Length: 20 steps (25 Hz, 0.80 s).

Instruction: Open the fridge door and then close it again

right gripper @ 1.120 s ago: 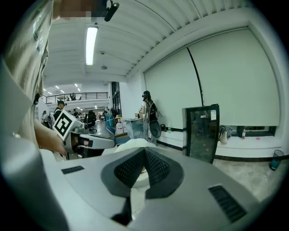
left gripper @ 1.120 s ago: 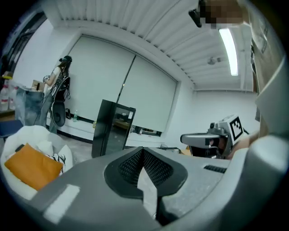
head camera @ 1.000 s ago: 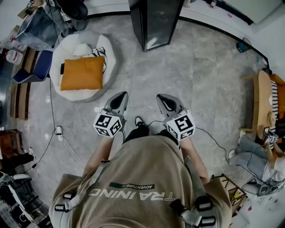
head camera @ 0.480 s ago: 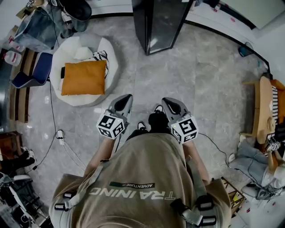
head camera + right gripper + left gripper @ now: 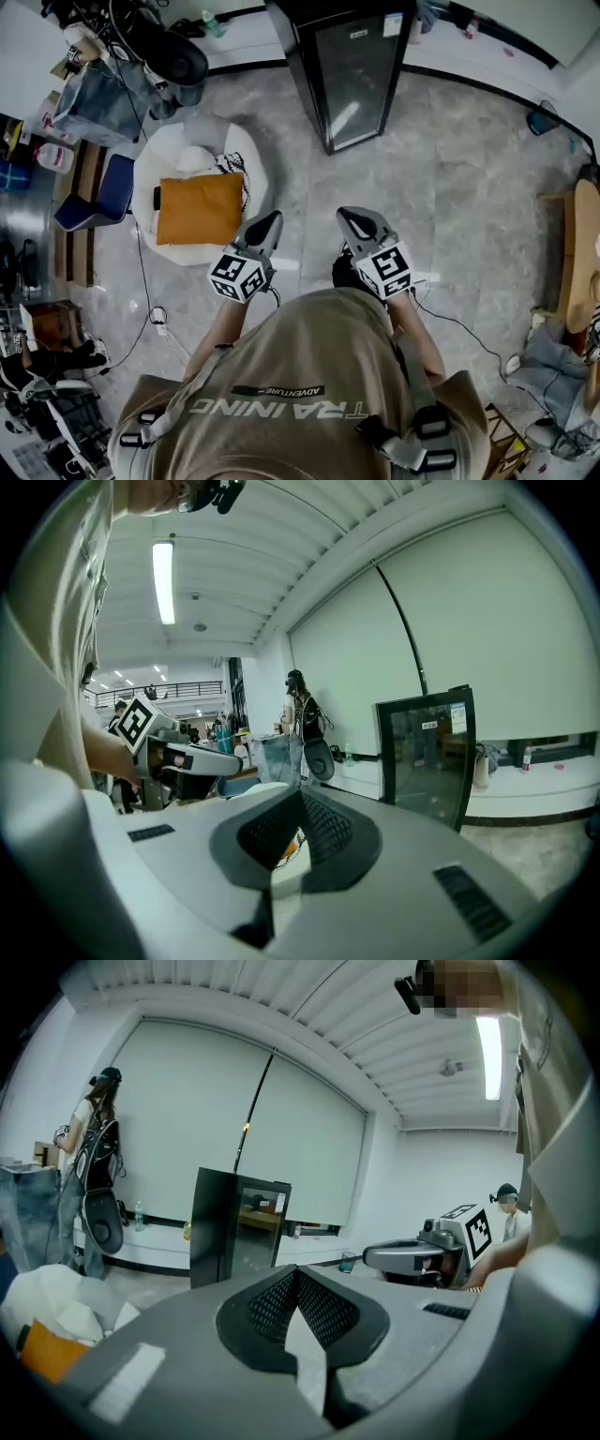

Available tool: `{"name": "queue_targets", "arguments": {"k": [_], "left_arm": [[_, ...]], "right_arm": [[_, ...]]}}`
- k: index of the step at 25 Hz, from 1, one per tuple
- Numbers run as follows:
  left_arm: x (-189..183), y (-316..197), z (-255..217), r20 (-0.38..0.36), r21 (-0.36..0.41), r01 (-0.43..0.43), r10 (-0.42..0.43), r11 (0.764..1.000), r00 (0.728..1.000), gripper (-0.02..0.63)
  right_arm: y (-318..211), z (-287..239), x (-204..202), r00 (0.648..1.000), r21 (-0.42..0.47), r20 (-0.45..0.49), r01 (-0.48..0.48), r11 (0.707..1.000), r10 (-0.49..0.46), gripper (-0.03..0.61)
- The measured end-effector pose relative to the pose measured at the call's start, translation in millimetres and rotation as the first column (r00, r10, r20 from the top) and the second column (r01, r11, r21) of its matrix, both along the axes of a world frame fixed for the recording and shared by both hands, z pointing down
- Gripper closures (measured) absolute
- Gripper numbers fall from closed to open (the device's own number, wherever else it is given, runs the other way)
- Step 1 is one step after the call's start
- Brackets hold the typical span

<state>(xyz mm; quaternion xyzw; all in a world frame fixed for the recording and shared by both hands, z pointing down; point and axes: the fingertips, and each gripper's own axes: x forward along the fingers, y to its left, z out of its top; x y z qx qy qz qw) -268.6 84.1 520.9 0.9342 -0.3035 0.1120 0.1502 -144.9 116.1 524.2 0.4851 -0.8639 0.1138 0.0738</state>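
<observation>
The fridge (image 5: pixel 352 70) is a tall black cabinet with a glass door, standing shut against the far wall. It also shows in the left gripper view (image 5: pixel 239 1227) and the right gripper view (image 5: pixel 427 752). My left gripper (image 5: pixel 272 220) and right gripper (image 5: pixel 345 217) are held side by side at waist height. Both point toward the fridge and are well short of it. In the left gripper view the left gripper (image 5: pixel 297 1274) has its jaws met at the tips, holding nothing. The right gripper (image 5: pixel 302 799) is likewise shut and empty.
A white beanbag with an orange cushion (image 5: pixel 200 208) lies left of the path. Cables (image 5: pixel 155 314) trail on the grey floor at left and right. A blue chair (image 5: pixel 98 192) and clutter stand far left, wooden furniture (image 5: pixel 581 253) far right. A person (image 5: pixel 94 1166) stands by the left wall.
The person holding the grippers has stepped forward toward the fridge, and more of its front now shows. Both grippers stay shut and side by side.
</observation>
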Motion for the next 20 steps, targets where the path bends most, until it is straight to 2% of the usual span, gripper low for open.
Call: {"name": "queue_targets", "arguments": {"k": [4, 8, 15, 20], "left_arm": [[55.8, -48.0, -33.9, -0.010, 0.069, -0.041, 0.042, 0.997, 0.999, 0.614], [94.1, -83.6, -39.4, 0.009, 0.097, -0.074, 0.073, 0.993, 0.997, 0.614], [114.7, -114.8, -17.6, 0.038, 0.065, -0.061, 0.059, 0.996, 0.998, 0.614], [120.6, -155.7, -12.6, 0.043, 0.052, -0.044, 0.042, 0.998, 0.998, 0.614]], "right_arm": [[-43.5, -13.2, 43.7, 1.000, 0.039, -0.029, 0.000, 0.999, 0.002, 0.583], [-79.6, -14.5, 74.5, 0.998, 0.064, -0.058, 0.012, 0.998, -0.008, 0.583], [-102.0, 4.6, 90.5, 1.000, 0.007, -0.002, 0.006, 1.000, -0.006, 0.583], [-143.5, 8.0, 95.5, 0.999, -0.006, -0.030, 0.044, 0.999, -0.044, 0.583]]}}
